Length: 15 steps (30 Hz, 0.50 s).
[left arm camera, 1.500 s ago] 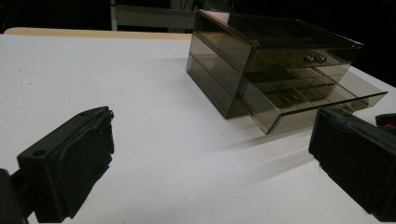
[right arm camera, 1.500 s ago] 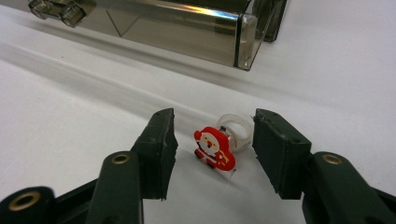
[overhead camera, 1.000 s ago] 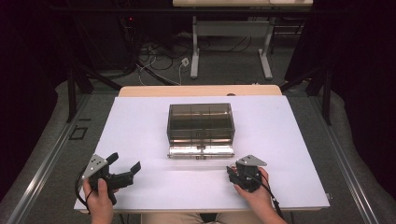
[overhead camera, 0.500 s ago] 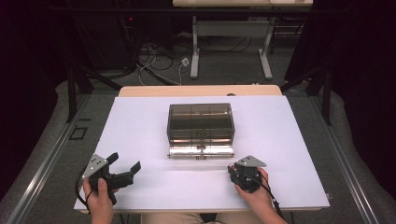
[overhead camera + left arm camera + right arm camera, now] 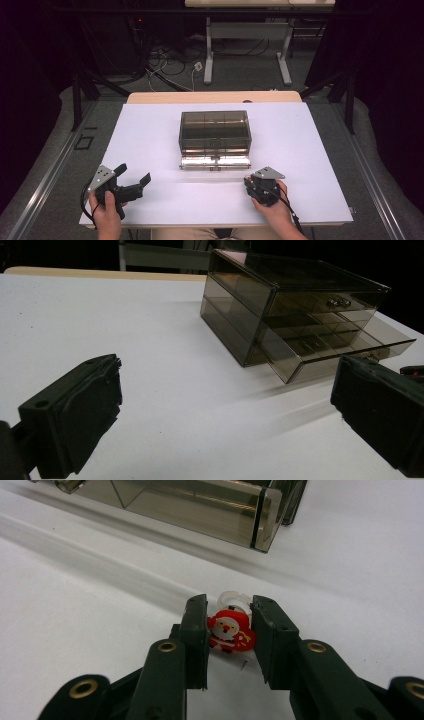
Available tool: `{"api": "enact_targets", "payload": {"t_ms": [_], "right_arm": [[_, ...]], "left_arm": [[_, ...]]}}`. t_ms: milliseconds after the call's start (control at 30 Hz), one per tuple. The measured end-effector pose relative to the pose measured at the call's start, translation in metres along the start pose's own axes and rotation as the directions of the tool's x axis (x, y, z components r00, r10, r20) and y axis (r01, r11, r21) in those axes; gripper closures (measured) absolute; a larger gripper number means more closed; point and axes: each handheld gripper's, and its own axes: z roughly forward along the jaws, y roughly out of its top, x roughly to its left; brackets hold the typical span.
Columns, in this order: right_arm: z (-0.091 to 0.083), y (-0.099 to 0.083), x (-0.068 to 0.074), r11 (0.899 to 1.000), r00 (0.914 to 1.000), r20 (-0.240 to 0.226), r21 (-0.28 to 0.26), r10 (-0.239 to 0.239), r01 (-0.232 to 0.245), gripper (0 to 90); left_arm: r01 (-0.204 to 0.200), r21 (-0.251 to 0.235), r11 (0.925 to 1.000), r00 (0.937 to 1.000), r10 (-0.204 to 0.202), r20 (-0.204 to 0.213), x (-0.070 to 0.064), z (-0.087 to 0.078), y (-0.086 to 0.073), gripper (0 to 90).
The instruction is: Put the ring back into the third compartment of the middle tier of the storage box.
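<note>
Santa ring [image 5: 230, 630] sits between the jaws of the right hand-held gripper [image 5: 230, 635], both pads against it, low over the white counter [image 5: 310, 150] near its front edge. Behind it stands a smoky drawer box [image 5: 215, 131] at mid-counter, bottom drawer [image 5: 340, 352] pulled out. Left hand-held gripper [image 5: 134, 176] rests at the front left, jaws wide apart and empty.

Overhead and both low views share drawer box [image 5: 215, 132].
</note>
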Motion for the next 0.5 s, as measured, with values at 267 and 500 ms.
{"api": "enact_targets", "payload": {"t_ms": [267, 500], "right_arm": [[-0.0014, -0.0007, 0.0005, 1.000, 1.0000, 0.003, -0.018, -0.003, 0.003, 68.9], [-0.0037, -0.0012, 0.0008, 1.000, 1.0000, 0.001, -0.030, -0.007, 0.007, 69.1]], "left_arm": [[-0.001, 0.004, 1.0000, 1.0000, 0.001, 0.001, 0.0005, -0.0004, 0.0000, 0.2], [0.000, 0.005, 1.0000, 1.0000, 0.000, 0.003, 0.0007, -0.0003, -0.0001, 0.2]]}}
